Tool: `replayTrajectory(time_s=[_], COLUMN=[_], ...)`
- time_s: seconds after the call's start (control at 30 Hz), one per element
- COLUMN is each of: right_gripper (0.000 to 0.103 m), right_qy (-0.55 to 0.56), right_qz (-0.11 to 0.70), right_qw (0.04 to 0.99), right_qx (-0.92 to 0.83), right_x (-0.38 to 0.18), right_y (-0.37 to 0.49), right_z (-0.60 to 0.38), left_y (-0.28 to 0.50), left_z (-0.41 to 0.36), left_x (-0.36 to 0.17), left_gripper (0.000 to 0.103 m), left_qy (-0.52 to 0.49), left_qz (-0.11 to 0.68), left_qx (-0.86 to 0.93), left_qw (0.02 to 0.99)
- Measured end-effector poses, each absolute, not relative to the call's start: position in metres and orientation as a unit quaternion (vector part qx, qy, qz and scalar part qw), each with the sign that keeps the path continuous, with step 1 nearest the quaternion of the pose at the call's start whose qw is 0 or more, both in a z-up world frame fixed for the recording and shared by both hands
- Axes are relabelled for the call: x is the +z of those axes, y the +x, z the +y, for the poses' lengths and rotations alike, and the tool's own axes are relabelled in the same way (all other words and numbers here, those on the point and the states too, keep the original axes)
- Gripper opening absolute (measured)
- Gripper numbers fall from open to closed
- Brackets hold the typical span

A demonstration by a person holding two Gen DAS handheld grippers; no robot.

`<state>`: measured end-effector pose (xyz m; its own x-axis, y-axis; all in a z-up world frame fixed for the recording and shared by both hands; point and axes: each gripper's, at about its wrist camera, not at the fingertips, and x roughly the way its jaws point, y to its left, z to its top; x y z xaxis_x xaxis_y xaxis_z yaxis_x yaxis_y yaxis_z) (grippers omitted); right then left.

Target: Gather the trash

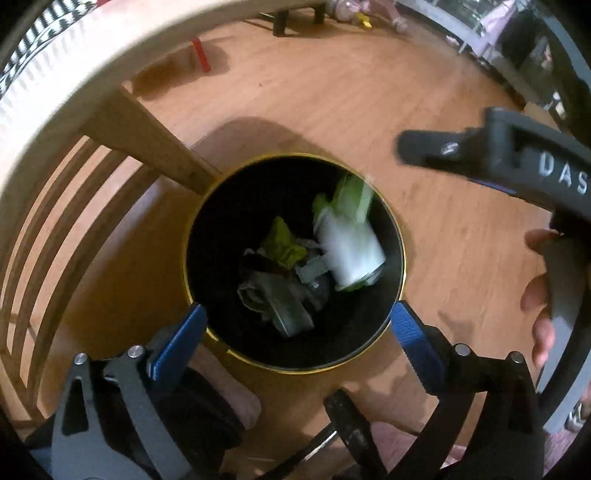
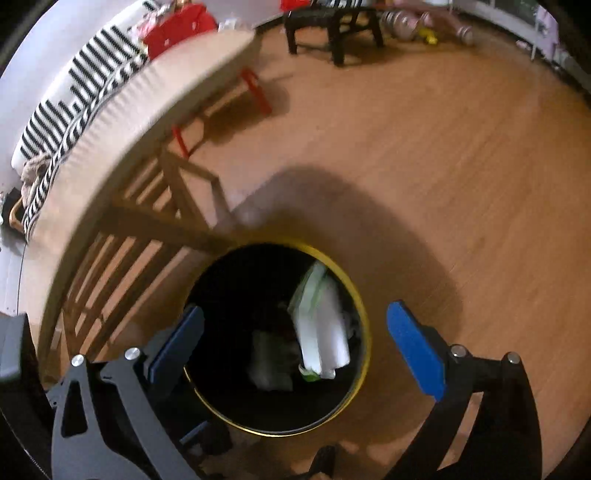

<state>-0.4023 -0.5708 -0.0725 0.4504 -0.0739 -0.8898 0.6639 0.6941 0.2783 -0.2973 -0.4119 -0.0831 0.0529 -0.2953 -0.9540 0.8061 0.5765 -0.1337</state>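
A black round trash bin with a yellow rim (image 1: 400, 236) (image 2: 364, 310) stands on the wooden floor below both grippers. A blurred white and green carton (image 1: 349, 240) (image 2: 321, 325) is inside the bin's mouth, above crumpled yellow-green paper (image 1: 284, 243) and grey scraps (image 1: 280, 299). My left gripper (image 1: 297, 332) is open and empty over the bin. My right gripper (image 2: 295, 339) is open and empty over the bin; its body also shows in the left wrist view (image 1: 498, 158), held by a hand.
A wooden slatted chair (image 1: 55, 229) (image 2: 147, 229) stands left of the bin, touching its rim. A pale table edge (image 2: 147, 110) with striped cloth curves above. Dark stool legs (image 2: 332, 33) and red legs (image 2: 255, 92) stand farther off on the floor.
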Motion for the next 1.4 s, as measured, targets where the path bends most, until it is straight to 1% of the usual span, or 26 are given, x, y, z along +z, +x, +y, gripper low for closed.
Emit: replayTrajectory(time_s=[0.07,0.2,0.27,0.37,0.47,0.53,0.63,0.8,1.03,1.23,1.3,1.4], right_gripper=[0.096,0.096,0.096,0.096,0.096,0.096,0.096,0.096,0.096,0.096,0.096,0.096], right_qy=[0.298,0.263,0.237,0.201,0.182,0.169,0.137,0.1,0.08,0.062,0.068,0.064], right_qz=[0.457,0.43,0.417,0.404,0.392,0.383,0.383,0.379,0.373,0.388,0.406,0.404], right_qw=[0.801,0.824,0.84,0.861,0.877,0.889,0.902,0.916,0.924,0.919,0.912,0.912], right_qx=[-0.247,-0.258,-0.254,-0.236,-0.21,-0.184,-0.143,-0.082,-0.015,-0.001,0.001,0.001], right_x=[-0.057,-0.021,0.0,0.028,0.05,0.067,0.081,0.083,0.067,0.037,0.028,0.027], right_y=[-0.407,-0.401,-0.383,-0.349,-0.312,-0.283,-0.233,-0.153,-0.058,-0.039,-0.033,-0.032], right_z=[-0.574,-0.565,-0.549,-0.522,-0.488,-0.461,-0.42,-0.344,-0.251,-0.224,-0.226,-0.226], left_y=[-0.294,-0.27,-0.251,-0.223,-0.195,-0.17,-0.138,-0.093,-0.044,-0.027,-0.022,-0.017], left_z=[-0.411,-0.384,-0.358,-0.314,-0.264,-0.227,-0.176,-0.109,-0.055,-0.038,-0.031,-0.023], left_x=[-0.066,-0.002,0.034,0.072,0.1,0.108,0.108,0.093,0.076,0.056,0.049,0.046], left_gripper=[0.097,0.097,0.097,0.097,0.097,0.097,0.097,0.097,0.097,0.097,0.097,0.097], left_qy=[0.217,0.158,0.123,0.093,0.081,0.076,0.05,0.035,0.018,0.025,-0.009,-0.045], left_qz=[0.549,0.494,0.466,0.438,0.401,0.392,0.401,0.402,0.393,0.39,0.405,0.412], left_qx=[-0.397,-0.377,-0.362,-0.335,-0.28,-0.236,-0.196,-0.122,-0.043,0.006,-0.008,-0.014], left_qw=[0.703,0.767,0.798,0.829,0.868,0.886,0.894,0.907,0.918,0.921,0.914,0.91])
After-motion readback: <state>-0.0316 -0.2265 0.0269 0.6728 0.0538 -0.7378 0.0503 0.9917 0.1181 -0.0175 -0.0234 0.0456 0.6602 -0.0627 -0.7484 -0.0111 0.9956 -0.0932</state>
